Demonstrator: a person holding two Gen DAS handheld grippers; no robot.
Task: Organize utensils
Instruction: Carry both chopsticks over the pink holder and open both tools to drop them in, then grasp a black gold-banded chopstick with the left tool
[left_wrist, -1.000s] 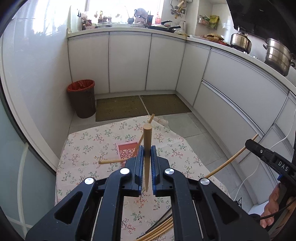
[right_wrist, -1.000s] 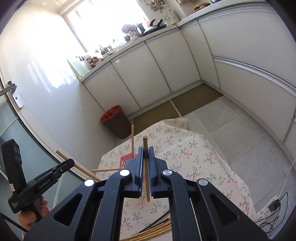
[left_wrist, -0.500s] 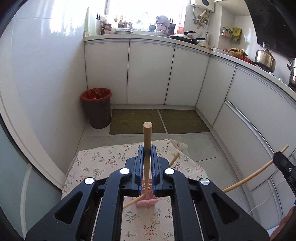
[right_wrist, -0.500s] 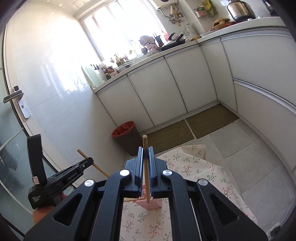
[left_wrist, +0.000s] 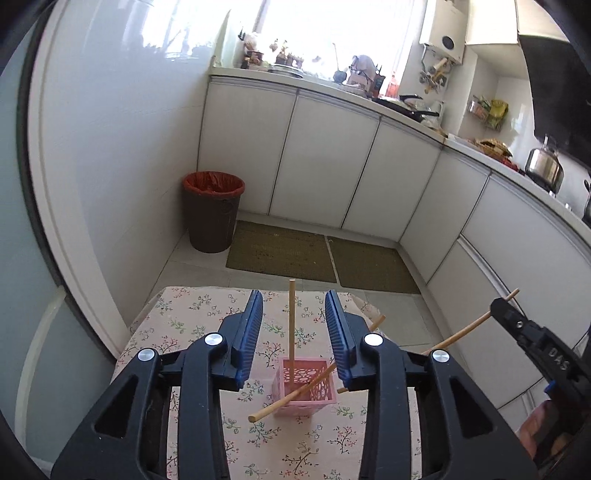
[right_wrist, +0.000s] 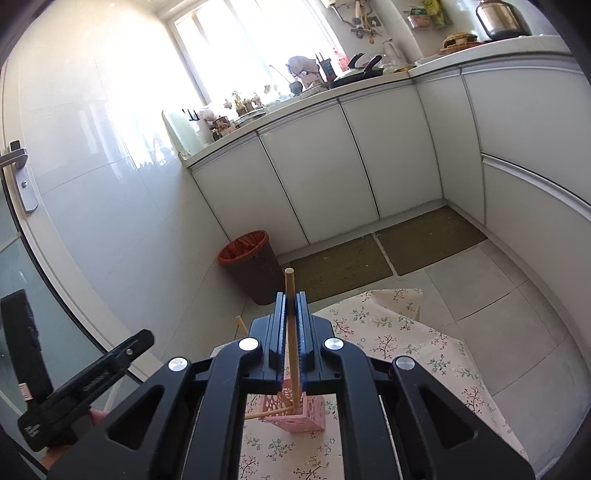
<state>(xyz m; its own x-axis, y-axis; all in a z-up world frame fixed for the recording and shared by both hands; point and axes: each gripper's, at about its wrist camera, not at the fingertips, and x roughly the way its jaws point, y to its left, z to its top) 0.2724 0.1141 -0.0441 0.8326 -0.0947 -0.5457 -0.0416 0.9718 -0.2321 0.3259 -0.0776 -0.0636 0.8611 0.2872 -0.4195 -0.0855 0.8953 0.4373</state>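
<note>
**One chopstick dropped in, one still to go**

Left wrist view: the left gripper (left_wrist: 293, 332) has its jaws spread wide and grasps nothing. Between them, further off, a chopstick (left_wrist: 291, 325) stands nearly upright in the pink holder (left_wrist: 304, 387), which sits on the floral-clothed bench (left_wrist: 184, 325). A second stick (left_wrist: 291, 395) lies slanted across the holder, one end jutting out toward 8 o'clock; whether it is properly seated I cannot tell. At 3 o'clock the right gripper (left_wrist: 498, 304) shows side-on, clenched on its own chopstick (left_wrist: 461, 334). White letters on its body read "DAS"; the rest is cut off.

Right wrist view: the right gripper's (right_wrist: 291, 332) jaws are clamped on a chopstick (right_wrist: 290, 306) held upright, its lower end reaching down toward the pink holder (right_wrist: 295, 410) at 6 o'clock. The left gripper's body (right_wrist: 92, 373) shows at 8 o'clock; a small label on it is too blurred to read.

Judged from this, the task is well along: the right-hand stick remains to be released into the holder, and the slanted one may want straightening.
</note>
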